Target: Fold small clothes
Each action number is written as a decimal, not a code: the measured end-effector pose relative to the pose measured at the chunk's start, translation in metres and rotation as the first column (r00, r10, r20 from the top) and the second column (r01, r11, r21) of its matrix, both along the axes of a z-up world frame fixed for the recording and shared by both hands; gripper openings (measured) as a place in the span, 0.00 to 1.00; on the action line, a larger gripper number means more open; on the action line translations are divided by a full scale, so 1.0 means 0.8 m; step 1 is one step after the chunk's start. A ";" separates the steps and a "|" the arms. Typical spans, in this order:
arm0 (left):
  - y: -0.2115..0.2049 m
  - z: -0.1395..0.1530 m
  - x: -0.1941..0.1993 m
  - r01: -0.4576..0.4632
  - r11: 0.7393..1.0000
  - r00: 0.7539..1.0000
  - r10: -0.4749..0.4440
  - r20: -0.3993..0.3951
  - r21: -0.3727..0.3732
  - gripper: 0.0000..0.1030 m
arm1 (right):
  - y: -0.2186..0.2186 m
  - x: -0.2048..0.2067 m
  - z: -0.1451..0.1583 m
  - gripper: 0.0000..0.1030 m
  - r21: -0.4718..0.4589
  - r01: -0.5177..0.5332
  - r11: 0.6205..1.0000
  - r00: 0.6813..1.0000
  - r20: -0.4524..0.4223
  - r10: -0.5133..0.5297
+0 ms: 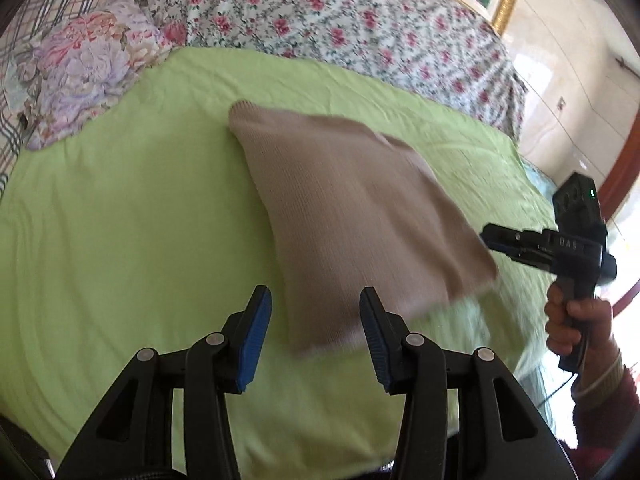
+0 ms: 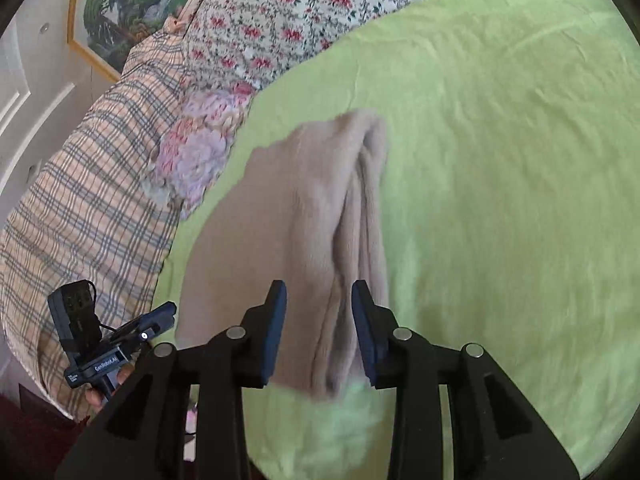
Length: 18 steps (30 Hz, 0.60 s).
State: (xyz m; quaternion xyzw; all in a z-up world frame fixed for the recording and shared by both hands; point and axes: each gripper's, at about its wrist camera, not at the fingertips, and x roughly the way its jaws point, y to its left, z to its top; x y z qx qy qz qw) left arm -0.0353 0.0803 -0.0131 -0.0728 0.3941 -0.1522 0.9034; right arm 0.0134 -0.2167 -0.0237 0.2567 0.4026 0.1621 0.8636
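So, standing at the bed and reading it left to right: over on the left there's a lilac-and-pink peony-print pillow (image 1: 86, 74) against a plaid blanket (image 2: 80, 208), with a rose-sprigged floral quilt (image 1: 320, 16) running along behind. Everything's happening on a lime green bedspread (image 1: 120, 220).

The left gripper (image 1: 316, 336) hangs low over the near side of the spread with its blue-padded jaws spread wide and nothing between them. The near corner of the garment sits just ahead of it.

The thing being folded is a small beige ribbed-knit top (image 1: 352, 216), lying on the green spread about mid-bed. Seen from the right wrist it looks already doubled over, with layered edges bunched along one side. Its near edge is blurred, so I can't say if it's flat or a bit lifted.

The right gripper (image 2: 319, 332) is on the far right, jaws also apart, straddling that bunched edge without pinching it as far as I can tell.

My guess on handling: it's light, floppy and a little stretchy, so it'll sag and slide if grabbed mid-panel. I'd pinch through all layers right at the corners of the near hem, one gripper each, and keep both level so the fold doesn't skew.
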 end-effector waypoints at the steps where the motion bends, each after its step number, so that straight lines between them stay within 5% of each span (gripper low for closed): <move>1: -0.004 -0.005 -0.008 0.007 1.000 1.000 -0.007 0.005 0.014 0.46 | 0.003 -0.004 -0.002 0.34 -0.003 -0.010 1.000 1.000 0.003 0.010; 10: -0.022 -0.040 0.004 -0.057 0.990 0.998 0.059 -0.006 0.131 0.45 | 0.031 -0.007 -0.015 0.34 -0.068 -0.069 0.995 0.997 0.018 0.071; 12: -0.016 -0.043 0.013 -0.088 0.988 0.996 0.090 -0.008 0.128 0.38 | 0.033 -0.004 -0.019 0.28 -0.074 -0.078 0.994 0.997 0.012 0.079; 14: -0.022 -0.049 0.017 -0.096 0.982 0.994 0.102 -0.030 0.163 0.22 | 0.038 -0.002 -0.015 0.06 -0.118 -0.088 0.989 0.996 0.002 0.089; 18: -0.036 -0.042 0.006 -0.113 0.972 0.993 0.117 -0.008 0.205 0.13 | 0.024 -0.020 0.037 0.06 -0.197 -0.039 0.980 0.989 0.132 0.066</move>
